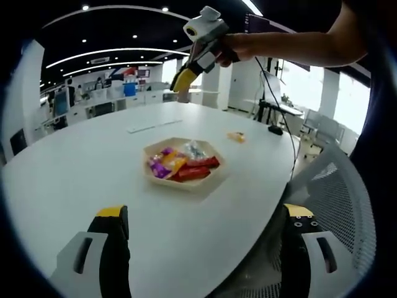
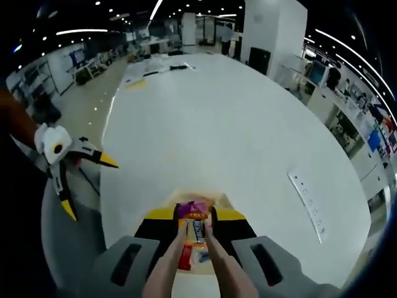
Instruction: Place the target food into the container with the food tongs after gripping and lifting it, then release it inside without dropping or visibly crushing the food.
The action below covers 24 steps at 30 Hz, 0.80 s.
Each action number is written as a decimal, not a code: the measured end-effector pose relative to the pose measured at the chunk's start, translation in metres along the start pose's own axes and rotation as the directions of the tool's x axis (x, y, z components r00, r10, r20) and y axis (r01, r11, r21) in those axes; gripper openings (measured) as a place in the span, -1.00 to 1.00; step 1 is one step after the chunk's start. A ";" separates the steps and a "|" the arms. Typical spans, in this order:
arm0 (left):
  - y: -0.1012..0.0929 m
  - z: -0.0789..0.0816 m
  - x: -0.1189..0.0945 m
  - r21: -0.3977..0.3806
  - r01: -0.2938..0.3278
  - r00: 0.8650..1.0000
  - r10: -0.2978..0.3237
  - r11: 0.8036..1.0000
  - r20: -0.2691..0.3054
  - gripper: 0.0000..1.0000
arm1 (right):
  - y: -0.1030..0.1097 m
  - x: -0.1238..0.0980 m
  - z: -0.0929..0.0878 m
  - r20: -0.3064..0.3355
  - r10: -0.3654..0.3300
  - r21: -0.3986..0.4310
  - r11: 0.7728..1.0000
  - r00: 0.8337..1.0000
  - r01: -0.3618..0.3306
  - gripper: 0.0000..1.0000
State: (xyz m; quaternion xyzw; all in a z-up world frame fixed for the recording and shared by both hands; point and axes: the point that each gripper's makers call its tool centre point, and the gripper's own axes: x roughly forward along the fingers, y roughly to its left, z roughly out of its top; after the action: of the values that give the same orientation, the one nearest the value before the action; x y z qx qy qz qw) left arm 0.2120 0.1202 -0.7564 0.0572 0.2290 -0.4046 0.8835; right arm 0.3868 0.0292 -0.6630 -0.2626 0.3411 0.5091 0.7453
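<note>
A hexagonal paper container [image 1: 208, 181] sits mid-table holding purple, orange, silver and red snack packets [image 1: 186, 166]. My left gripper [image 1: 205, 212] is low at the near table edge, open and empty, and it also shows as the left gripper [image 2: 87, 186] in the right gripper view. A hand holds my right gripper [image 1: 184, 79] high above the far side of the table. In its own view my right gripper [image 2: 194, 214] is shut on beige food tongs [image 2: 218, 264]. The tong tips meet over an orange packet [image 2: 197, 230] above the container [image 2: 220, 200]. I cannot tell whether they hold it.
The white oval table [image 1: 93, 167] has a flat white strip [image 1: 155, 126] and a small orange item [image 1: 236, 136] beyond the container. A black object with a cable [image 1: 275, 130] lies near the far right edge. A grey mesh chair [image 1: 335, 198] stands at the right.
</note>
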 end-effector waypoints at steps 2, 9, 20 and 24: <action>0.001 0.000 0.000 0.002 -0.003 1.000 0.003 1.000 -0.002 0.99 | 0.000 0.000 0.001 0.003 -0.001 -0.004 1.000 1.000 0.001 -0.59; 0.002 -0.001 0.000 0.005 -0.011 1.000 0.011 1.000 -0.004 0.99 | 0.007 0.002 0.001 0.006 0.040 -0.011 0.999 0.999 -0.040 -0.53; 0.003 -0.002 0.000 0.009 -0.021 1.000 0.021 1.000 -0.012 0.99 | 0.004 -0.001 0.000 0.012 0.040 -0.016 0.999 0.999 -0.040 -0.50; 0.006 -0.003 0.000 0.005 -0.031 0.999 0.031 1.000 -0.013 0.99 | 0.002 -0.002 -0.002 0.012 0.043 -0.004 0.999 0.999 -0.043 -0.49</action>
State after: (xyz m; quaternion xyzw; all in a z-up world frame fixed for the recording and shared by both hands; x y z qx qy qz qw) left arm 0.2150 0.1249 -0.7594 0.0655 0.2328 -0.3912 0.8880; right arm 0.3837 0.0273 -0.6623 -0.2534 0.3413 0.5273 0.7357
